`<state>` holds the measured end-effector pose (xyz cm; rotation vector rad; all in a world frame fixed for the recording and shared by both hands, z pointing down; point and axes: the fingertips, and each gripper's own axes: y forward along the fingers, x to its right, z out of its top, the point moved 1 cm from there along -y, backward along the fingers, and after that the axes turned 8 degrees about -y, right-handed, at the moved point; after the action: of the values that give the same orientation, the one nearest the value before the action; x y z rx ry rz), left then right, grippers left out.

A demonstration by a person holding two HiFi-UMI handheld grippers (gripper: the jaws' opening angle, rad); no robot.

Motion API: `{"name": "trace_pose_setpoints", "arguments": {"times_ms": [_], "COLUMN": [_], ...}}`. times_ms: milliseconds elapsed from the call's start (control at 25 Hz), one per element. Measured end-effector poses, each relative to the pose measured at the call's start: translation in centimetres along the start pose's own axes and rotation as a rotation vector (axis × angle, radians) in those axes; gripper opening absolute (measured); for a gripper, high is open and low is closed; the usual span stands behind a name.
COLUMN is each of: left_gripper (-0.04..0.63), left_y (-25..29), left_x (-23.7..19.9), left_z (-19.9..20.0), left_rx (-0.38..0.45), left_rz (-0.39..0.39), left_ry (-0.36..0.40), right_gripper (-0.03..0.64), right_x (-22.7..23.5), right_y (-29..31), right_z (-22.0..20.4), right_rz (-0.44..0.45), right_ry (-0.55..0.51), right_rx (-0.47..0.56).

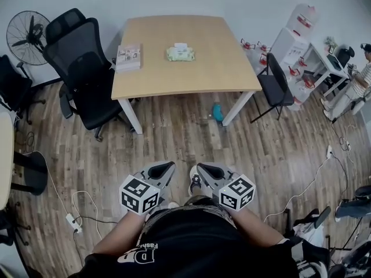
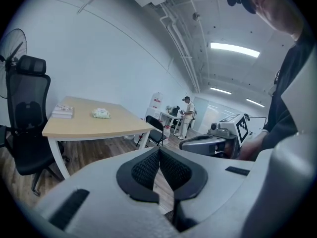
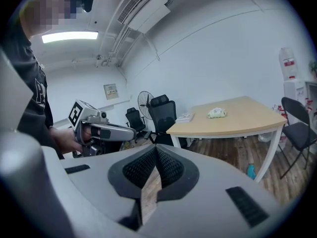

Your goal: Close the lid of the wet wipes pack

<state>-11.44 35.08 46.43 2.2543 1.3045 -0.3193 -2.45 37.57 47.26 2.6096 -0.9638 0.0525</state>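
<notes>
The wet wipes pack [image 1: 181, 53] is a pale green pouch lying near the middle of the wooden table [image 1: 220, 68], with a white flap standing up at its far edge. It also appears small and far off in the left gripper view as the pack [image 2: 101, 113] and in the right gripper view as the pack [image 3: 217, 113]. My left gripper [image 1: 164, 168] and right gripper [image 1: 207, 168] are held side by side close to my body, over the floor and well short of the table. Both are shut with nothing between the pads [image 2: 148, 166] [image 3: 168, 166].
A stack of books [image 1: 128, 57] lies on the table's left part. A black office chair [image 1: 87, 74] stands at the table's left, a folding chair [image 1: 277, 86] at its right. A blue item [image 1: 217, 112] lies under the table. Cables [image 1: 72, 213] run over the wooden floor. A person [image 1: 359, 80] stands far right.
</notes>
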Motion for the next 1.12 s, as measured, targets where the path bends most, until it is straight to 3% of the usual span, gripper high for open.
{"name": "trace_pose_setpoints", "arguments": {"times_ms": [400, 1120], "left_gripper": [0.018, 0.018], "left_y": [4.1, 16.7], "left_x": [-2.8, -7.9], "left_z": [3.5, 11.6], "left_rx": [0.007, 0.009], "left_rz": [0.034, 0.071], "left_ry": [0.013, -0.013], "right_gripper": [0.005, 0.005], "right_x": [5.5, 20.5], "right_y": [2.9, 6.7], "right_z": [2.7, 6.7], "right_rz": [0.033, 0.068], "right_ry": [-0.013, 0.009], "right_rx": [0.038, 0.022]}}
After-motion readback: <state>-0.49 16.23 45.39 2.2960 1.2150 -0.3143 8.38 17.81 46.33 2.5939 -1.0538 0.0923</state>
